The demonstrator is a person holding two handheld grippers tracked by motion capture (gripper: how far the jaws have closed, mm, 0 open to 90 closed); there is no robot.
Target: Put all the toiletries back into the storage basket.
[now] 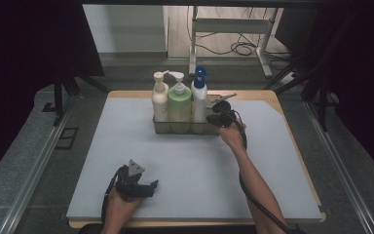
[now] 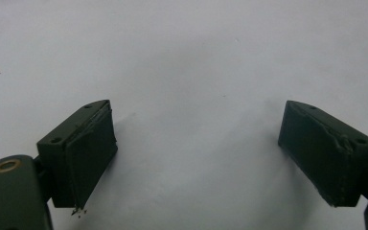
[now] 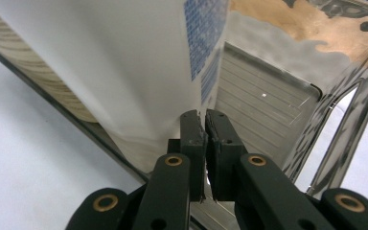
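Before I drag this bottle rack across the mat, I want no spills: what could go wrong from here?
1. The right hand-held gripper is shut on the clear rack's wall at its right end alone, so a pull may swing the rack round or slip off.
2. Three tall pump bottles stand in it; the blue-capped white bottle could tip.
3. The left hand-held gripper hangs open over the mat, steadying nothing.

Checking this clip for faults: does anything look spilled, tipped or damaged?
Nothing stands out. Three bottles stand upright in the clear bin; the right claw is closed at its end wall, the left claw open over bare mat.
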